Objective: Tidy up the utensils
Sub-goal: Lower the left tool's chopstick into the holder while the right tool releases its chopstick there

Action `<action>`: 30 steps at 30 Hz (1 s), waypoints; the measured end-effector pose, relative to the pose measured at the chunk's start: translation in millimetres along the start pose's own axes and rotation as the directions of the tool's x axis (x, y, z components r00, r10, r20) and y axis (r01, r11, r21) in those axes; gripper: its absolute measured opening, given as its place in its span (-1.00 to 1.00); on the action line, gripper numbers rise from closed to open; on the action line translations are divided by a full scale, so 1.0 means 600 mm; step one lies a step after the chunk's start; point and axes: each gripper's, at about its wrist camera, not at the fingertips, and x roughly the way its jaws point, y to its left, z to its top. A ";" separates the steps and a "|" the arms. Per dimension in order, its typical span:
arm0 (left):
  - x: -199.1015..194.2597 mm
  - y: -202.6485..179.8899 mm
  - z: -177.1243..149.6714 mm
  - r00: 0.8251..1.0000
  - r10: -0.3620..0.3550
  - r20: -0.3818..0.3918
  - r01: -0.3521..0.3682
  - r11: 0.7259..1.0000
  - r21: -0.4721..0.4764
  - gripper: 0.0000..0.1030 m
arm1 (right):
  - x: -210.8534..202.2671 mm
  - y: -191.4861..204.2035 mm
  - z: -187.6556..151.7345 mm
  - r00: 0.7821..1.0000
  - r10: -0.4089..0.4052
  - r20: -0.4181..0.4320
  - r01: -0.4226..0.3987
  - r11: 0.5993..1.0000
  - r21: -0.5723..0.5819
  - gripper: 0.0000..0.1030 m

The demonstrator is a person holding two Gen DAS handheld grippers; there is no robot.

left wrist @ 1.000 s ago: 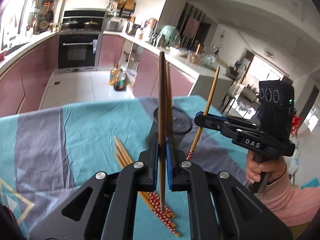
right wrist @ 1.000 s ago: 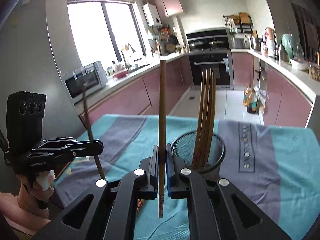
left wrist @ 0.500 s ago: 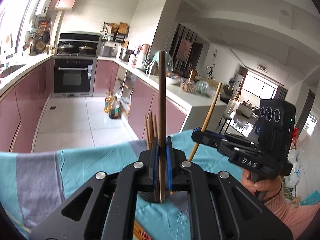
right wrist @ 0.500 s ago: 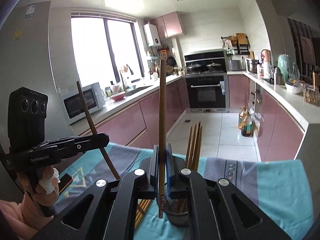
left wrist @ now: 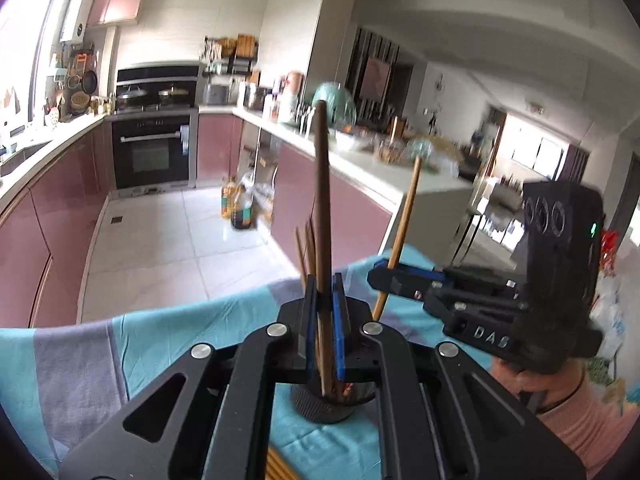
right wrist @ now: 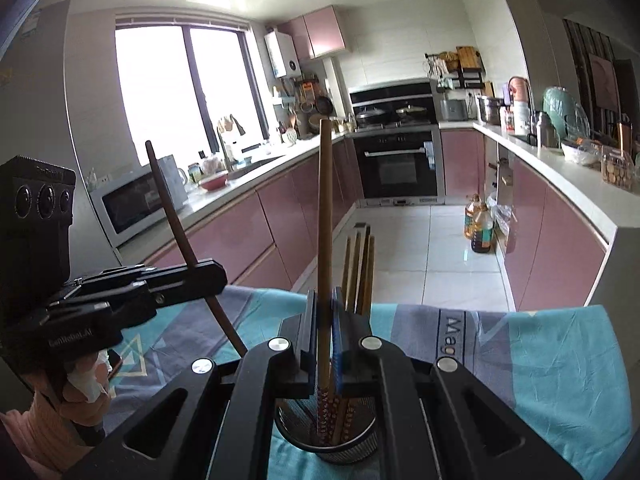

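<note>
Both tongs are squeezing one chopstick each: the left tongs (left wrist: 322, 316) are holding a dark stick (left wrist: 322, 200), the right tongs (right wrist: 323, 332) a light stick (right wrist: 324, 220). Both sticks are hanging over the cup (right wrist: 328, 446) on the counter (right wrist: 560, 360). Next, each stick needs lowering into the cup before letting go.

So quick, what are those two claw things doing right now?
Left gripper: closed on a dark chopstick, above the mesh holder.
Right gripper: closed on a lighter chopstick.

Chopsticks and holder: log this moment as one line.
left gripper: shut on chopstick | right gripper: shut on chopstick | both above mesh holder
</note>
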 end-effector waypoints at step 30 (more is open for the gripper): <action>0.084 0.035 -0.048 0.992 0.068 -0.110 -0.067 0.998 0.013 -0.57 | 0.072 -0.024 -0.031 0.989 -0.039 -0.145 0.049 0.996 0.068 -0.85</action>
